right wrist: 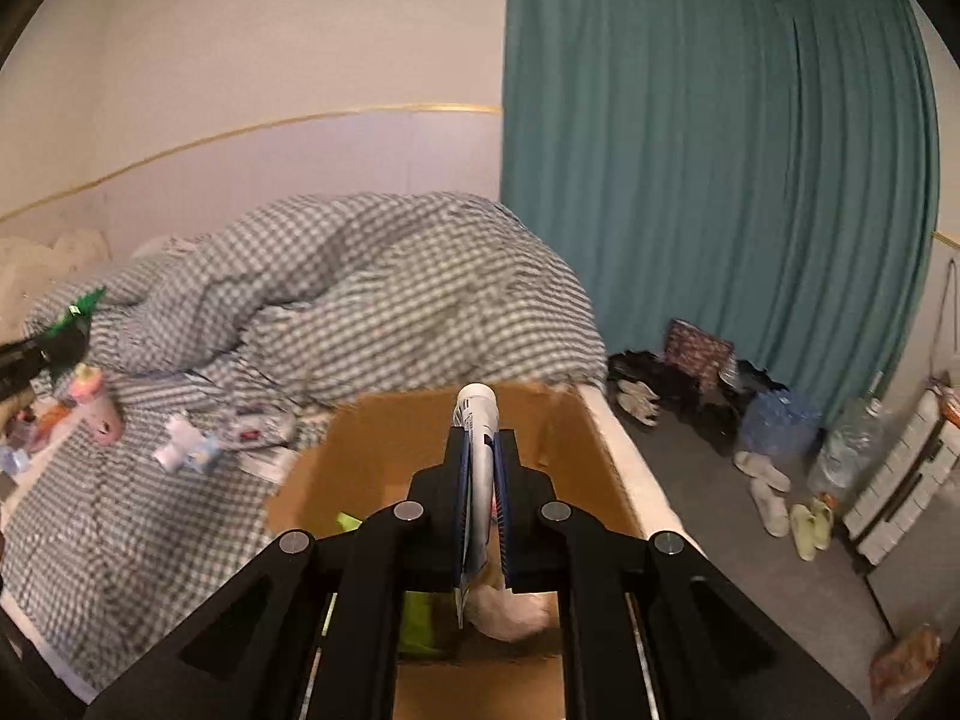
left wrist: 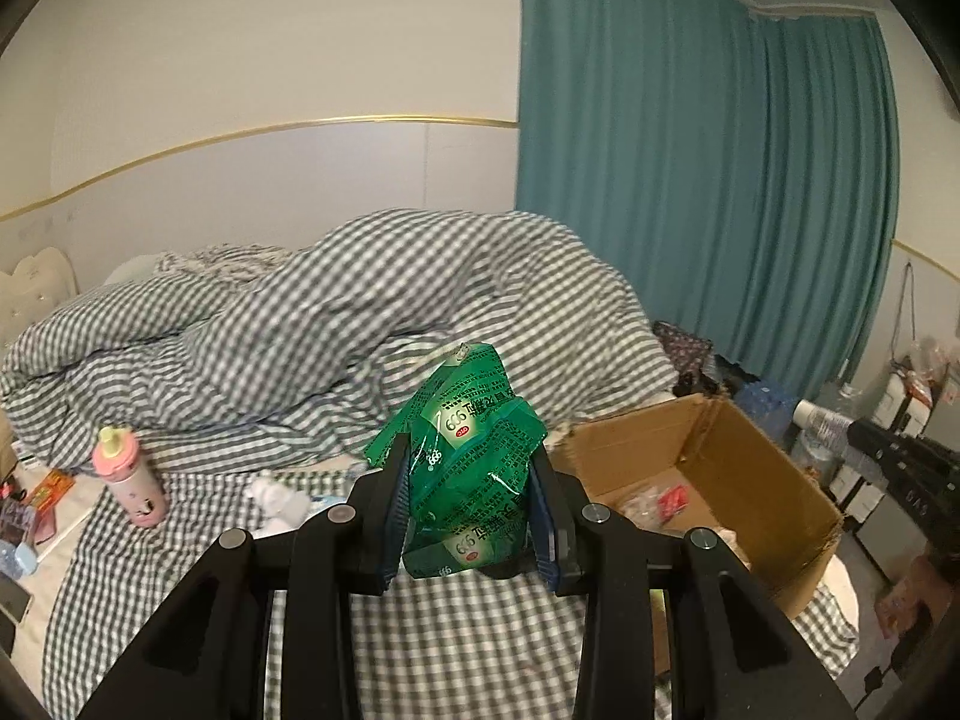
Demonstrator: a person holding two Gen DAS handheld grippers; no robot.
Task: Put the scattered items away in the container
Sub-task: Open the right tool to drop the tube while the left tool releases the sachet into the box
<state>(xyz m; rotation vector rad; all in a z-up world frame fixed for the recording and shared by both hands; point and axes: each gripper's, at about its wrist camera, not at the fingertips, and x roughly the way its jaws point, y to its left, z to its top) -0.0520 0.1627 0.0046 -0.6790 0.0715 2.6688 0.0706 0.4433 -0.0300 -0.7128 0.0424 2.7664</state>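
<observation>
**Two loads held, the right one already over the box**

Two grippers each carry something. The right gripper (right wrist: 483,468) is pinched nearly shut on a white tube (right wrist: 477,420), its fingers clamped on the flattened body; the tube's long axis runs forward along the fingers, cap end out past the tips. It hangs directly over the open cardboard box (right wrist: 606,468), so this hand is the nearer and, I judge, needs only to let go. The left gripper (left wrist: 471,486) holds a bunch of green sachets (left wrist: 474,450) at a narrow spread, crumpled and glossy with printed text, standing up past the fingers. From there the box (left wrist: 774,480) lies to the right, across the checked bed (left wrist: 456,630). A pink bottle (left wrist: 129,477) is yet to be collected.
</observation>
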